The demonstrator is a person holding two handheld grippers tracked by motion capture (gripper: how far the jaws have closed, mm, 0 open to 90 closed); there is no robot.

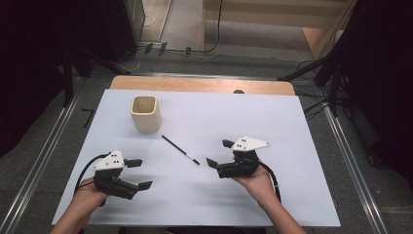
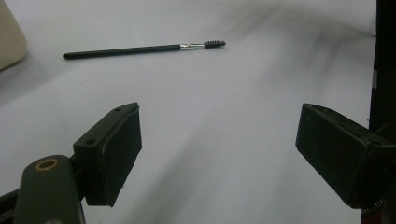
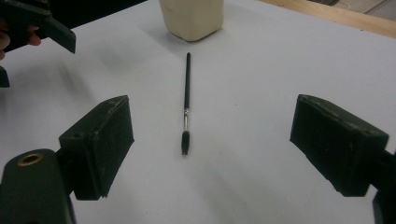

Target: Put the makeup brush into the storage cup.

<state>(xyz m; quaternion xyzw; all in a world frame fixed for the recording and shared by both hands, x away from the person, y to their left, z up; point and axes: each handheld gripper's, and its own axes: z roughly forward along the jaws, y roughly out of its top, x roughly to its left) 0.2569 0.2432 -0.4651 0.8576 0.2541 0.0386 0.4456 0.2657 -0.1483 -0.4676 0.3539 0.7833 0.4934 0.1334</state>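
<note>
Resting low over the white tabletop [image 1: 292, 195], both tongs stand wide with nothing between their jaws. Right tongs [image 1: 218, 153] face a slim black brush [image 1: 180, 149], whose bristled tip lies just ahead of the gap between the jaws and whose handle runs away toward a cream cup [image 1: 145, 113] well beyond. In the right gripper view the brush [image 3: 186, 100] lies nearly on the midline of the jaws, tip nearest. Left tongs [image 1: 139, 174] sit apart from the brush, which crosses well ahead of them in the left gripper view [image 2: 140, 49].

Judged step: the right tongs closing on the brush for transfer to the cup. A good grasp would likely take the handle crosswise, above the metal ferrule, with the jaws lowered close to the tabletop, since the brush is thin and lies flat.

Cup interior is partly seen from above; its contents, if any, cannot be made out. Cup edge [image 2: 9, 37] is cut off in the left gripper view.
</note>
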